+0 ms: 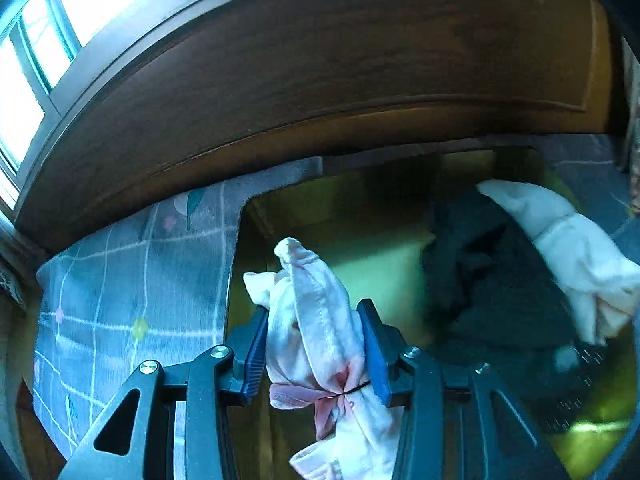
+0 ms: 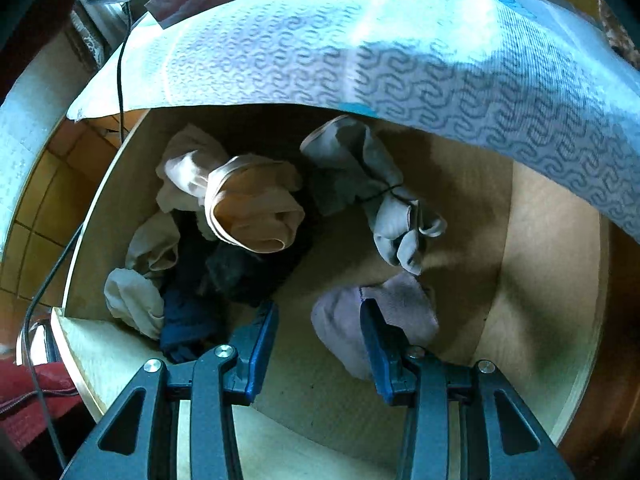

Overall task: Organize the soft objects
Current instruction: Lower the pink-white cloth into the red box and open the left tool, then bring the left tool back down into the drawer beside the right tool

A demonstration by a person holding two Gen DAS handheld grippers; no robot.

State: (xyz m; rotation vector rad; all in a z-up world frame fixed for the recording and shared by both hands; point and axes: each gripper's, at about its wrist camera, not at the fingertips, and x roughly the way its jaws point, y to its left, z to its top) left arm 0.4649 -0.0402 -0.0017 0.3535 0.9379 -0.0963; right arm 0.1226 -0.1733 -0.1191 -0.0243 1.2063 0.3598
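In the left wrist view my left gripper (image 1: 314, 312) is shut on a pink-white sock bundle (image 1: 316, 344) tied with black thread; both blue pads touch its sides. It hangs over a yellow-green compartment (image 1: 360, 240) holding a dark garment (image 1: 492, 280) and a white sock (image 1: 568, 248). In the right wrist view my right gripper (image 2: 319, 308) stands open above a wooden drawer (image 2: 540, 260), with bare drawer floor in its gap. A lilac sock (image 2: 400, 300) lies behind the right finger. Further in lie a beige stocking roll (image 2: 252, 208), a grey tied sock bundle (image 2: 380, 200) and dark clothes (image 2: 224, 268).
A grey checked sheet (image 1: 132, 280) lies left of the compartment, under a brown wooden panel (image 1: 320, 80). A blue-white patterned cloth (image 2: 400, 48) overhangs the drawer's far side. A black cable (image 2: 120, 80) runs down the left, with red fabric (image 2: 32, 396) at bottom left.
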